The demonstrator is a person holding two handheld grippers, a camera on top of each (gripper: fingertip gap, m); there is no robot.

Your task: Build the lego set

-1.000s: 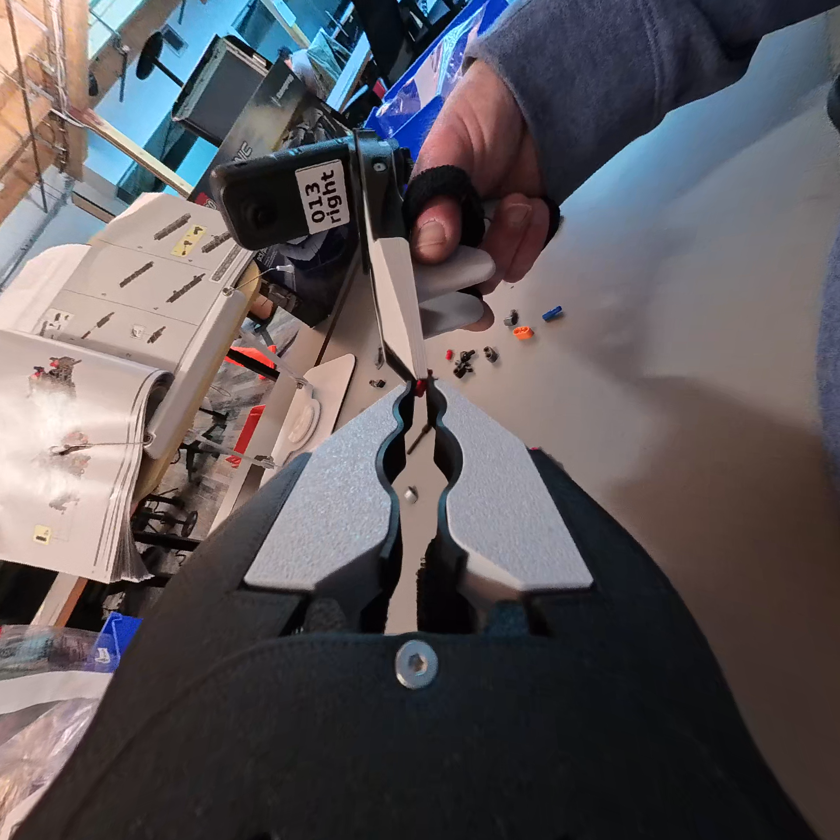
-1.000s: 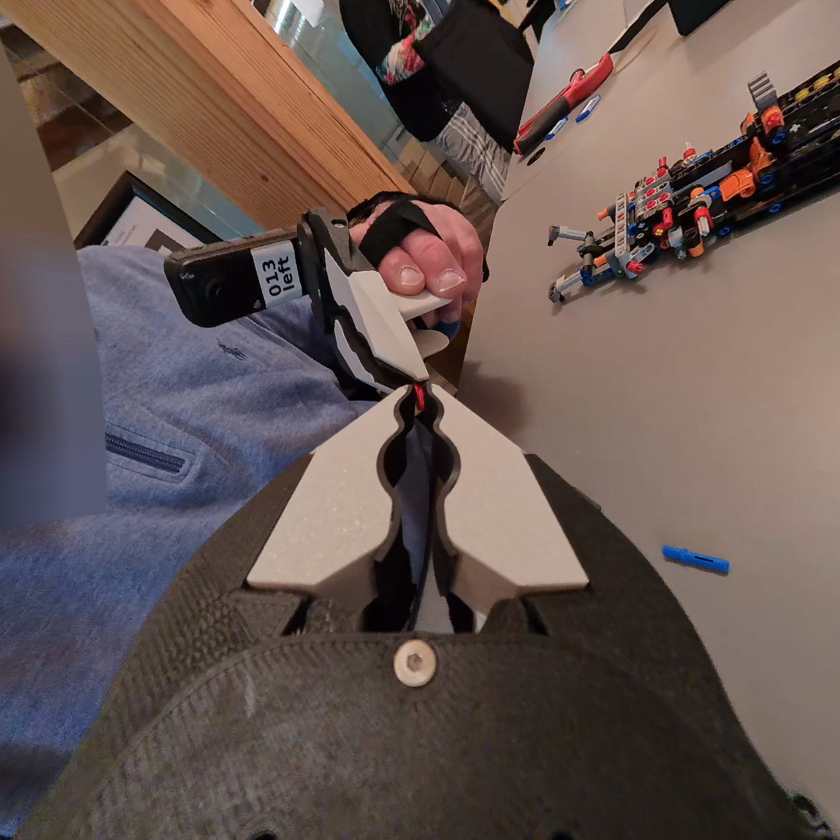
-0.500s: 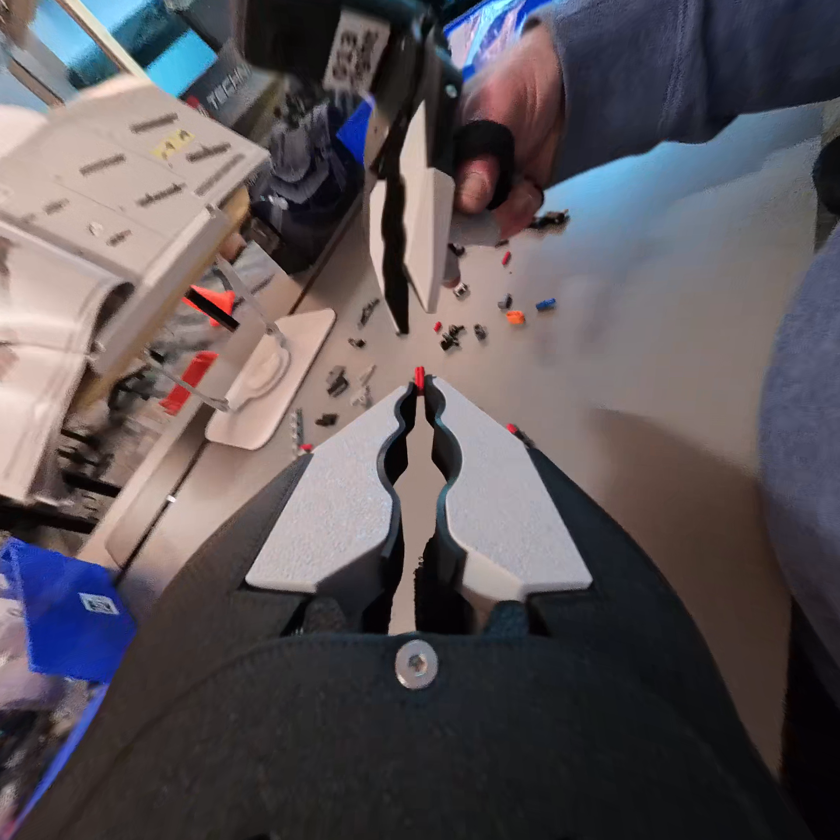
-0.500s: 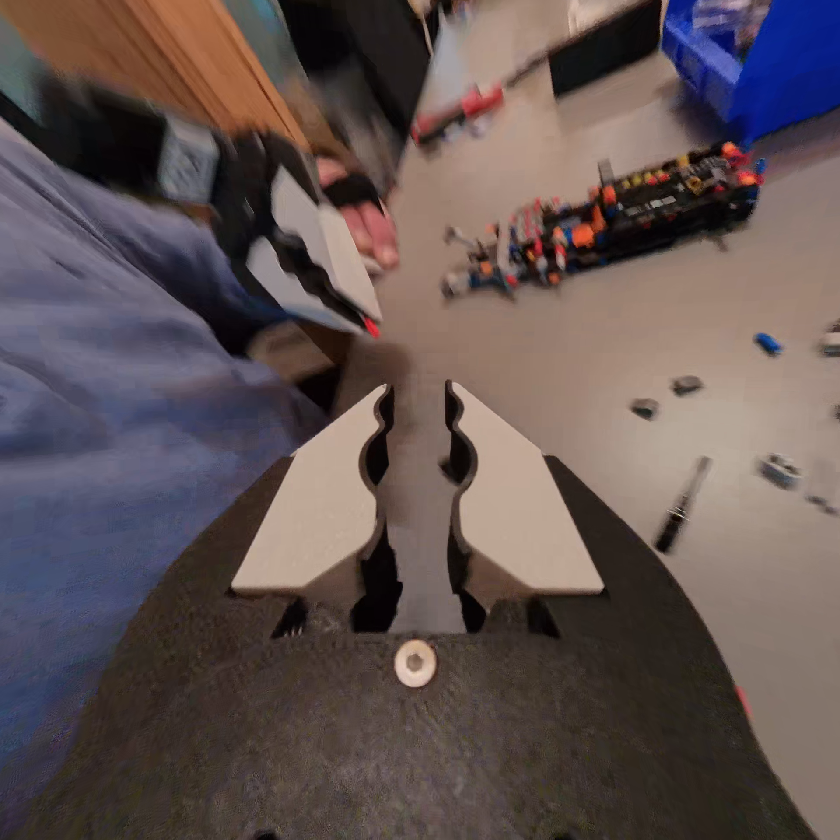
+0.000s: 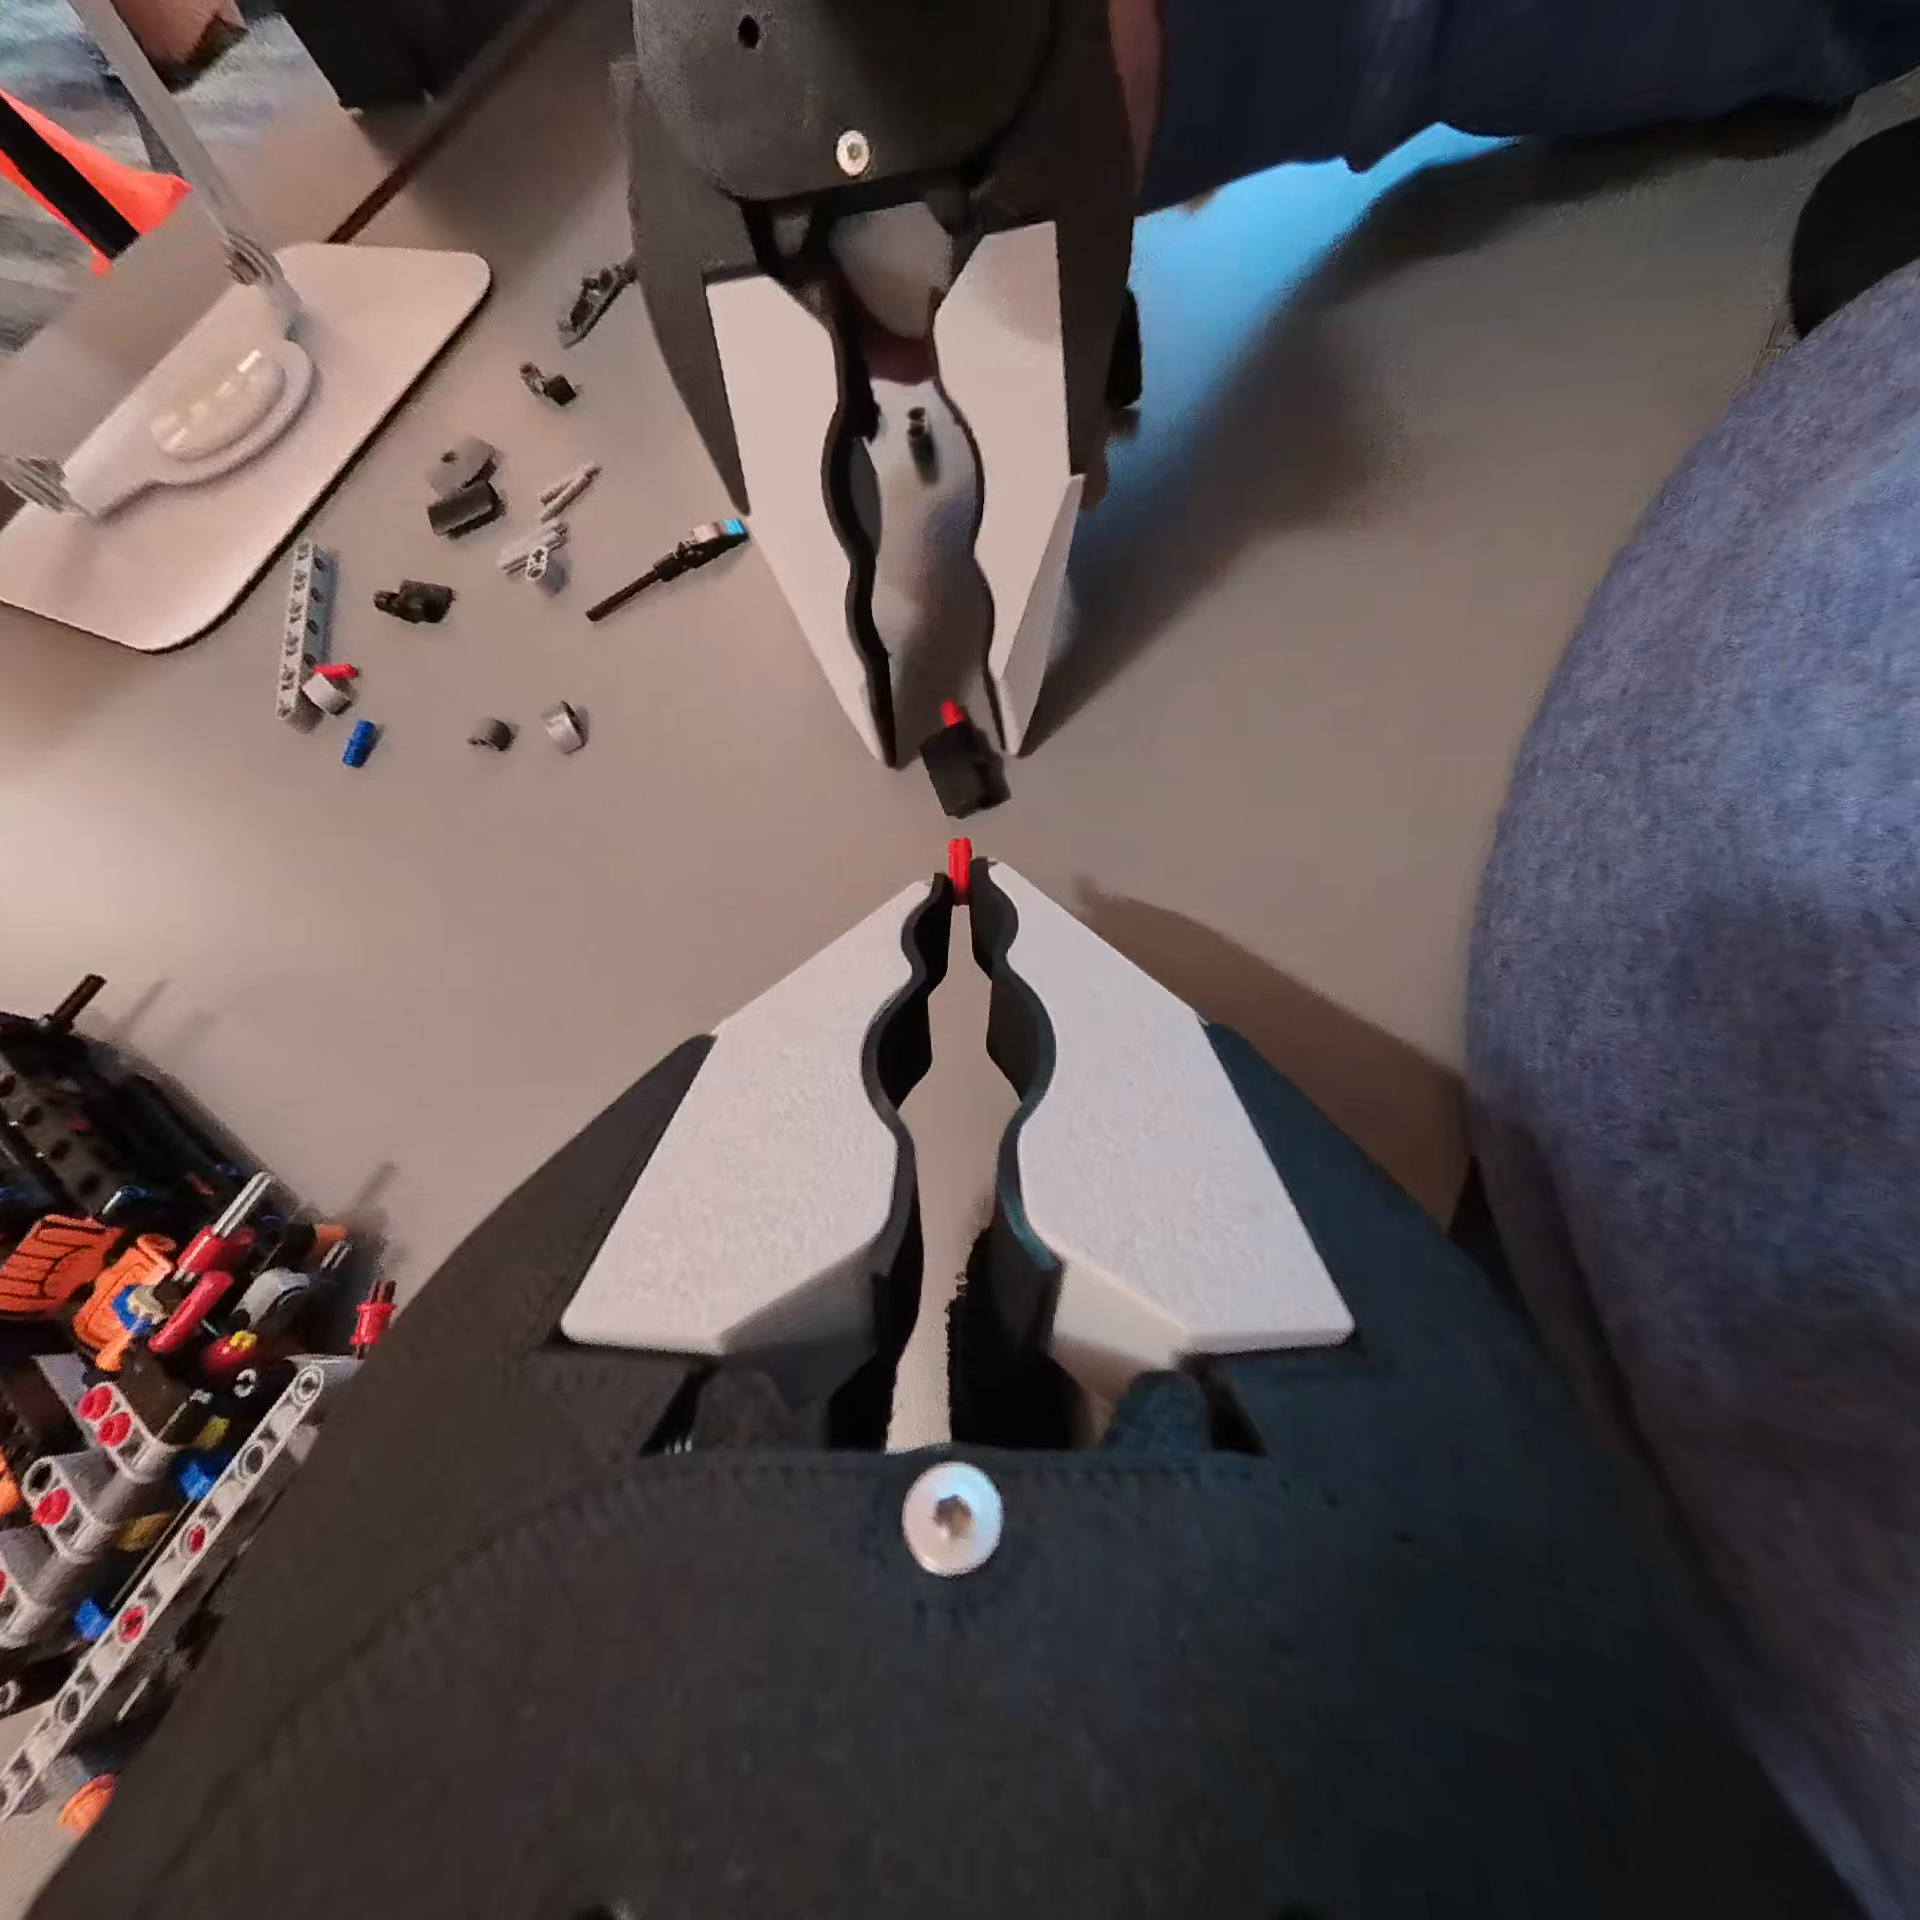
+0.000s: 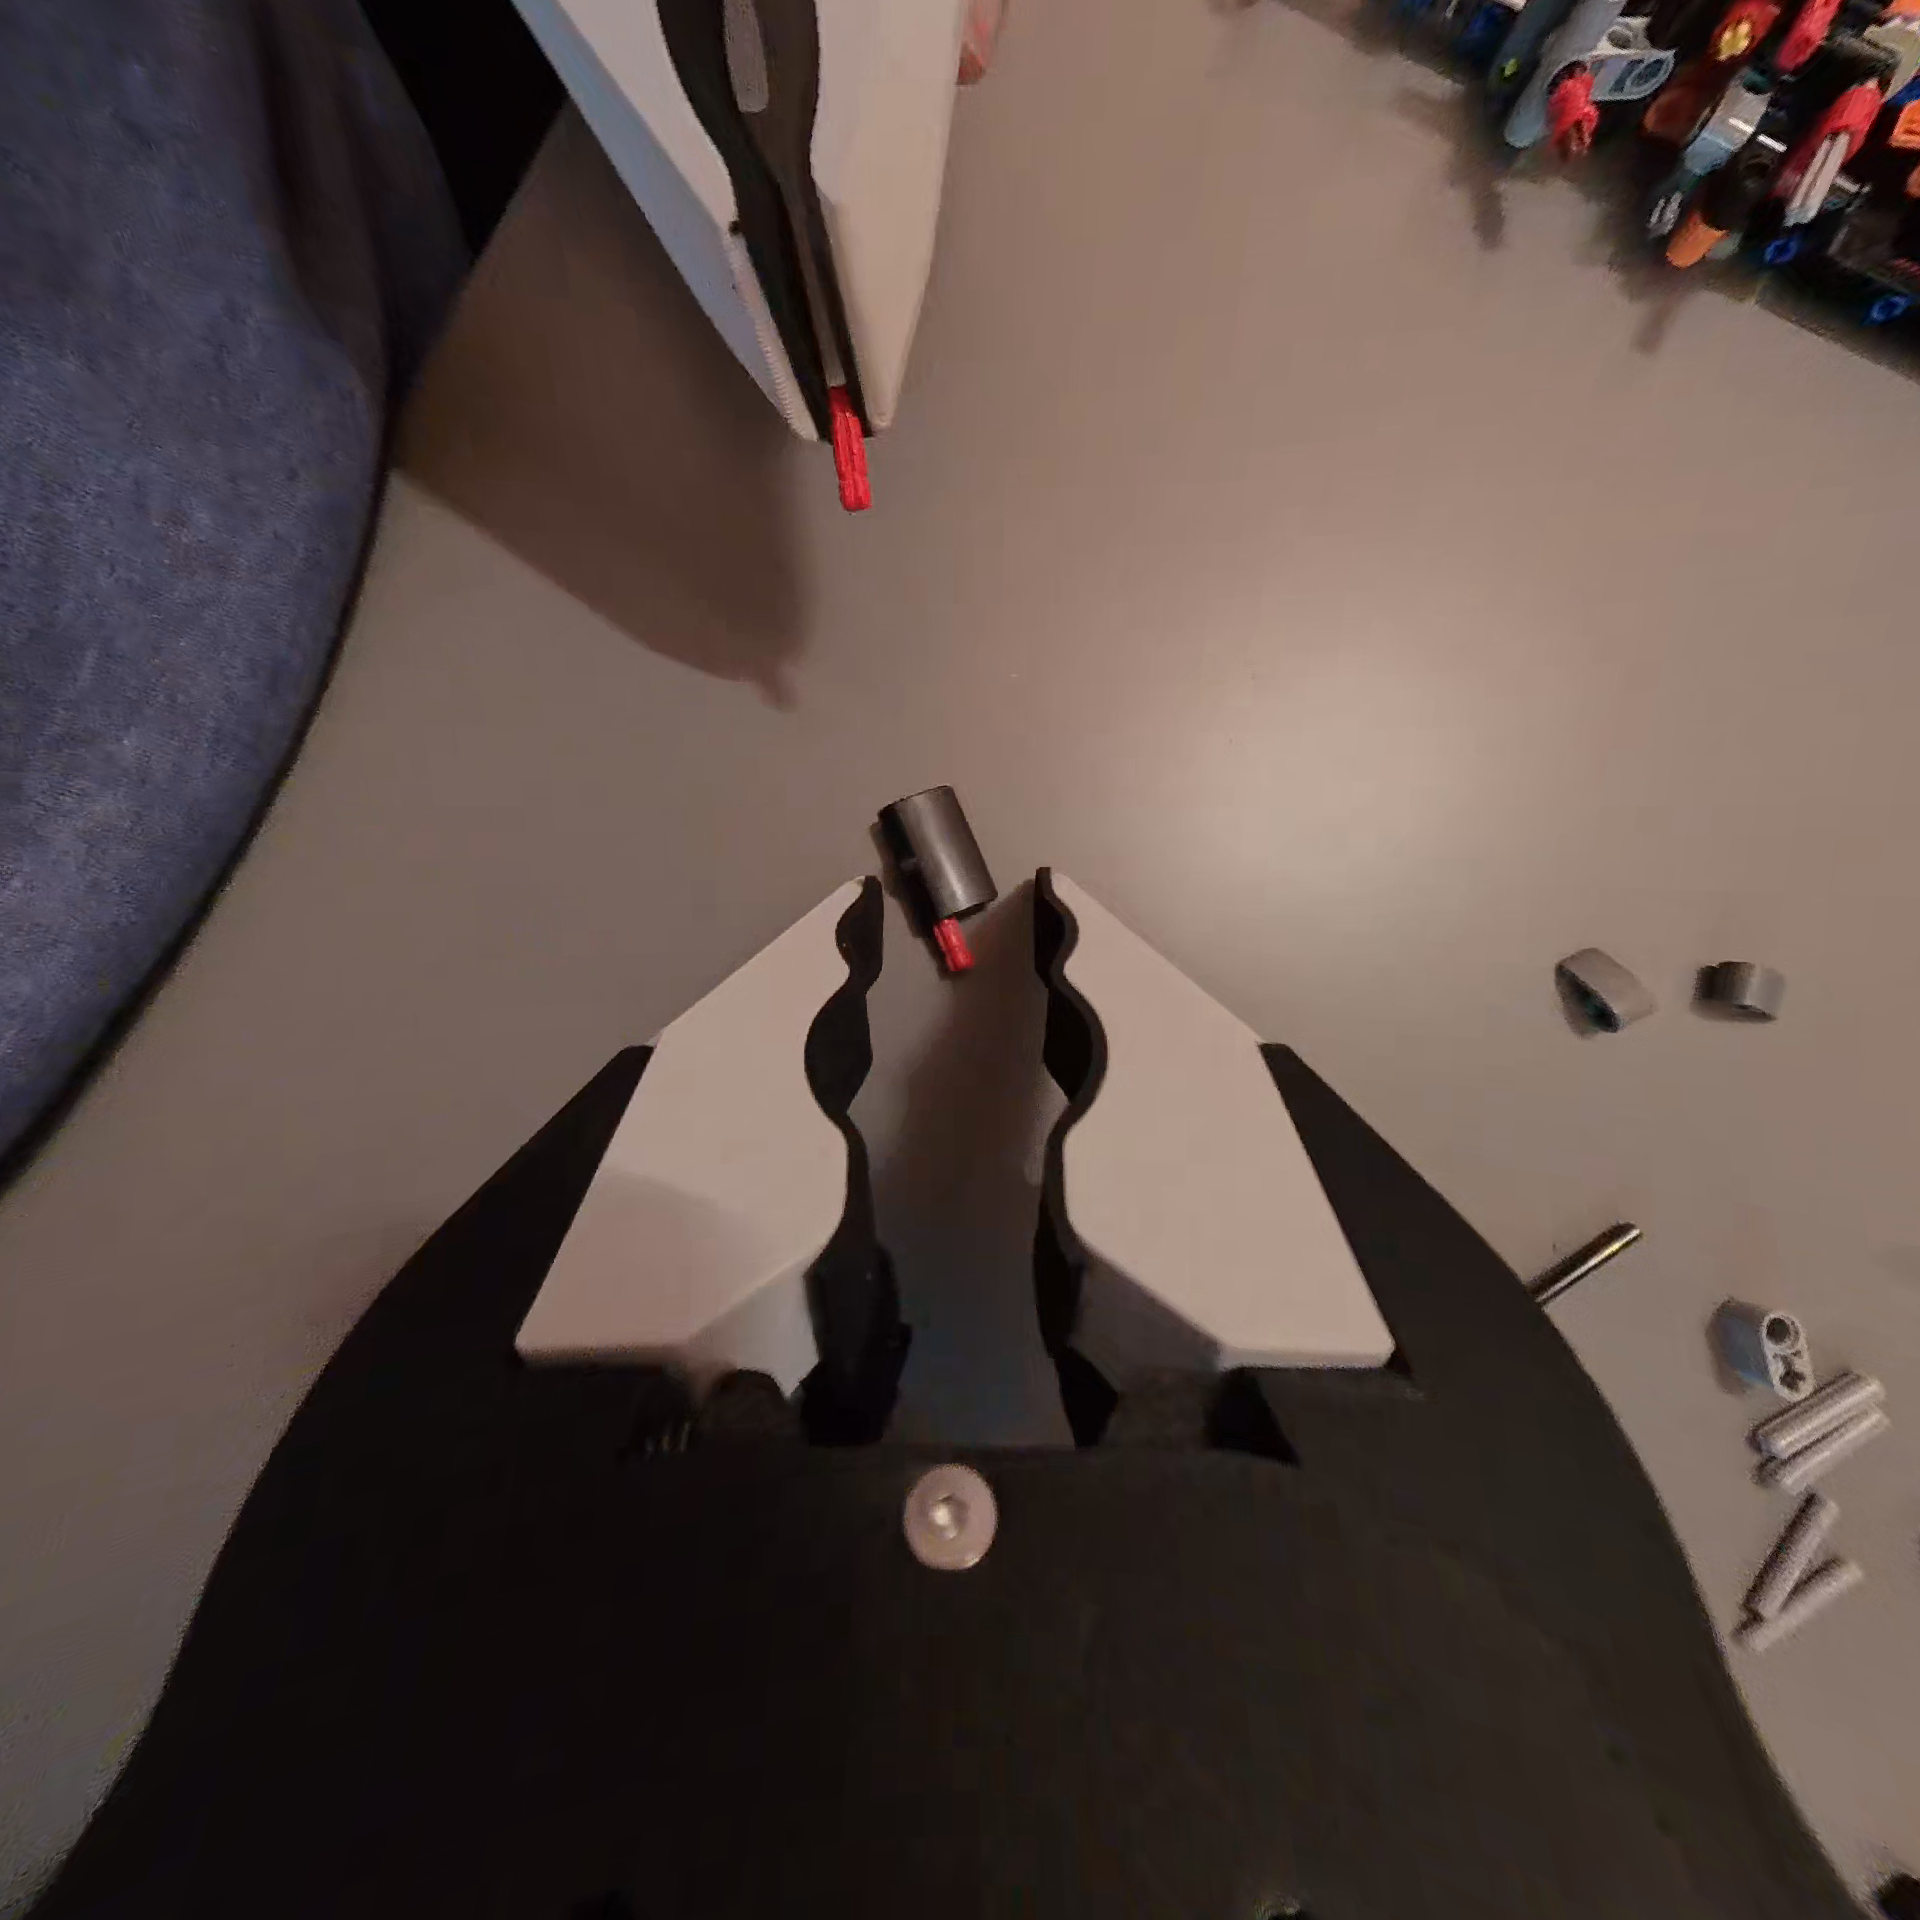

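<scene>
My left gripper (image 5: 958,891) is shut on a small red pin (image 5: 958,868) that sticks out past its tips. It also shows at the top of the right wrist view (image 6: 836,410), with the red pin (image 6: 850,462) pointing down at the table. My right gripper (image 6: 953,883) is open and holds nothing. A dark grey cylinder piece (image 6: 938,857) with a red pin (image 6: 952,945) in its end lies on the table at the right gripper's tips. In the left wrist view the right gripper (image 5: 951,748) faces mine, with this dark piece (image 5: 964,777) just beyond my pin.
The partly built model (image 5: 135,1351) lies at the lower left, and shows at the top right of the right wrist view (image 6: 1766,125). Loose parts (image 5: 468,499) lie beside a white stand base (image 5: 239,436). More grey parts (image 6: 1605,992) lie to the right. A blue-sleeved arm (image 5: 1714,935) borders the table.
The grippers, tip to tip on the red pin before, have parted and tilted down toward the table. The right gripper has opened. The dark piece now lies at its tips.
</scene>
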